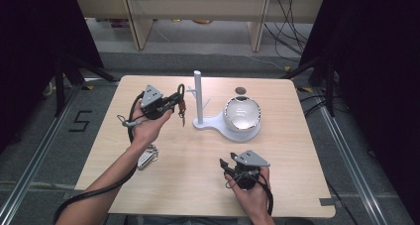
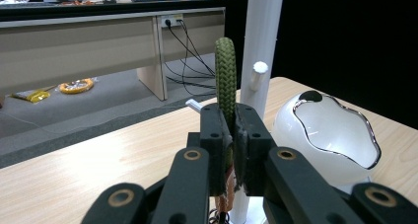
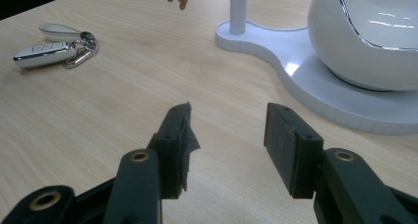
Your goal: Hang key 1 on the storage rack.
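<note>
Green braided loop pinched in left gripper beside white post, right gripper agape over bare tabletop

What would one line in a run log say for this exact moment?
left gripper: shut on green braided loop, beside white post | right gripper: open, low over table | car keys: lying on table

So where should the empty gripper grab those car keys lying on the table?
The right gripper is probably best coming straight down from above onto the long white key fob, jaws across its narrow sides. The car keys lie flat on the table, and the fob looks like the firmest, straightest part; the ring and small tag beside it look loose.
</note>
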The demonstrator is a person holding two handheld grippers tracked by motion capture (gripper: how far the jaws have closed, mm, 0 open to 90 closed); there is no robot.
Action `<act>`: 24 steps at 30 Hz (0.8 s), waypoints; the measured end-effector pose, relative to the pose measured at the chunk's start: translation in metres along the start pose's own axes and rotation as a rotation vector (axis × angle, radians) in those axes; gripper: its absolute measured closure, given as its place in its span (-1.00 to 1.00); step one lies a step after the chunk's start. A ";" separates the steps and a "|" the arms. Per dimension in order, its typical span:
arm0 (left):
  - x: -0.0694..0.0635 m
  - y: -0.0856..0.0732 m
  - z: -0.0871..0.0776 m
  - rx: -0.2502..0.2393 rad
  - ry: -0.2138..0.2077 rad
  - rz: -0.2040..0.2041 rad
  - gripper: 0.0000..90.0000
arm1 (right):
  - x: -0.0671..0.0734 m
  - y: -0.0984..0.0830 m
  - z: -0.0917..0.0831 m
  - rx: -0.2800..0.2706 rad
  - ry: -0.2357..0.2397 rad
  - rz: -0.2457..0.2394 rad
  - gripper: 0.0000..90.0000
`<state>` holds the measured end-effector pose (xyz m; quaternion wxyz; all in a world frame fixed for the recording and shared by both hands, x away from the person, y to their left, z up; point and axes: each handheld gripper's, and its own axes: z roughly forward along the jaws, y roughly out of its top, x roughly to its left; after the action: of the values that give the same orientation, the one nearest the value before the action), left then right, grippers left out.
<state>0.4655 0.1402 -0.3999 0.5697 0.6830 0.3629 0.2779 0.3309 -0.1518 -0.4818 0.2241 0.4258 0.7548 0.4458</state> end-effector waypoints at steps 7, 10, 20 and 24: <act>-0.006 0.001 0.000 -0.001 -0.001 0.028 0.85 | 0.002 0.001 -0.001 0.019 0.010 0.024 0.20; -0.009 0.002 -0.001 -0.003 0.000 0.046 0.85 | 0.002 0.001 0.000 0.018 0.010 0.021 0.20; -0.018 0.002 -0.001 -0.021 0.003 0.124 0.85 | 0.001 0.000 0.001 0.018 0.015 0.024 0.20; -0.024 0.002 0.000 -0.008 0.007 0.127 0.85 | 0.001 0.000 0.001 0.009 0.010 0.019 0.20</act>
<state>0.4515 0.1207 -0.3969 0.5524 0.7014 0.3198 0.3171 0.3312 -0.1504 -0.4827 0.2141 0.4318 0.7538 0.4466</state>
